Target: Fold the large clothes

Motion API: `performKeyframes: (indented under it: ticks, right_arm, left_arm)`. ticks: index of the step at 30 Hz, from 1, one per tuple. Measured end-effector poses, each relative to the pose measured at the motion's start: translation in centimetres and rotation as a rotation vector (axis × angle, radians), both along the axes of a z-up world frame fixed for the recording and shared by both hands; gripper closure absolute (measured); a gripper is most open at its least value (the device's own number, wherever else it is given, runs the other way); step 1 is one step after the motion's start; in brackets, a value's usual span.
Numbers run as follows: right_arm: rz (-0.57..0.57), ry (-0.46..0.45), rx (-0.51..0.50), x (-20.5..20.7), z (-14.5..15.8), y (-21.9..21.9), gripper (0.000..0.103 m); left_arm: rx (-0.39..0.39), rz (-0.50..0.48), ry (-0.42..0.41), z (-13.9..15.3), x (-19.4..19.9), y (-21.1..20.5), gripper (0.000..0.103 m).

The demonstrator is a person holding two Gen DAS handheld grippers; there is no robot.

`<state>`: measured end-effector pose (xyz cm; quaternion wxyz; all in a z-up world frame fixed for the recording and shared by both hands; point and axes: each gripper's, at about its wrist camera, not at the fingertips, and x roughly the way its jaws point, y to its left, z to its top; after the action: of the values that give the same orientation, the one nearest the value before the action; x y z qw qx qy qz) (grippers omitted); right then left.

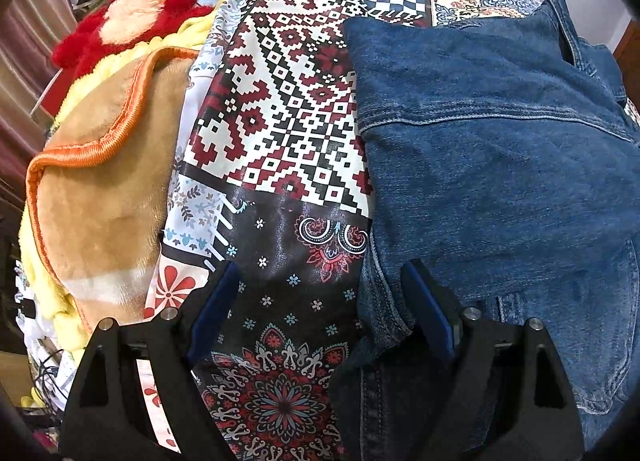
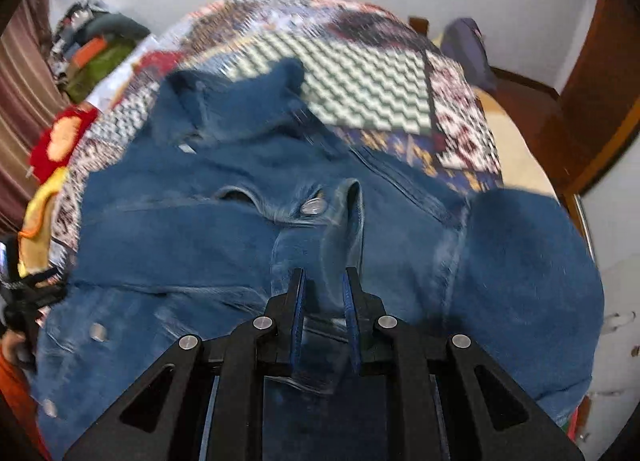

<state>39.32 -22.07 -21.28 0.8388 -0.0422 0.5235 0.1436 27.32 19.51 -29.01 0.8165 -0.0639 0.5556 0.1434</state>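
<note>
A blue denim jacket point(image 1: 500, 165) lies on a patterned bedspread point(image 1: 288, 109), filling the right half of the left wrist view. My left gripper point(image 1: 320, 281) is open, its jaws wide apart; the left finger is over the bedspread and the right finger point(image 1: 428, 305) rests at the jacket's left edge. In the right wrist view the jacket point(image 2: 208, 229) spreads across the bed, collar far and snap buttons showing. My right gripper point(image 2: 325, 281) is shut on a raised fold of the denim jacket near a metal button point(image 2: 313, 205). That view is motion-blurred.
A tan and orange fleece blanket point(image 1: 104, 197) and a red and yellow plush item point(image 1: 128, 21) lie left of the bedspread. Piled clothes point(image 2: 96, 53) sit at the far left. A wooden door frame point(image 2: 592, 101) stands at the right, with a white wall behind.
</note>
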Motion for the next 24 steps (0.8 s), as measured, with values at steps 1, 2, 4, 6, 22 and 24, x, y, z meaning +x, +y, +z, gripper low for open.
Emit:
performKeyframes:
  ticks: [1, 2, 4, 6, 22, 24]
  right_arm:
    - [-0.005, 0.011, -0.004, 0.0, -0.3, -0.5, 0.087]
    - [-0.008, 0.017, -0.004, 0.0, -0.4, -0.9, 0.087]
    - [-0.010, 0.011, 0.006, 0.0, 0.0, -1.5, 0.087]
    - [0.004, -0.004, 0.034, -0.1, 1.2, -1.4, 0.087]
    - [0.378, 0.080, -0.087, 0.3, 0.3, 14.5, 0.087]
    - [0.399, 0.135, -0.137, 0.3, -2.0, 15.2, 0.087]
  left_arm:
    - [0.008, -0.005, 0.005, 0.1, 0.1, -0.1, 0.019]
    - [0.016, -0.009, 0.009, 0.3, 0.2, -0.1, 0.020]
    - [0.027, -0.017, 0.005, 1.2, 0.5, 0.1, 0.020]
    - [0.018, -0.032, -0.029, 2.9, 0.9, 0.1, 0.020]
    - [-0.100, -0.367, -0.152, 8.3, 8.6, -10.1, 0.014]
    - [-0.109, -0.389, -0.100, 6.2, 9.4, -11.3, 0.014]
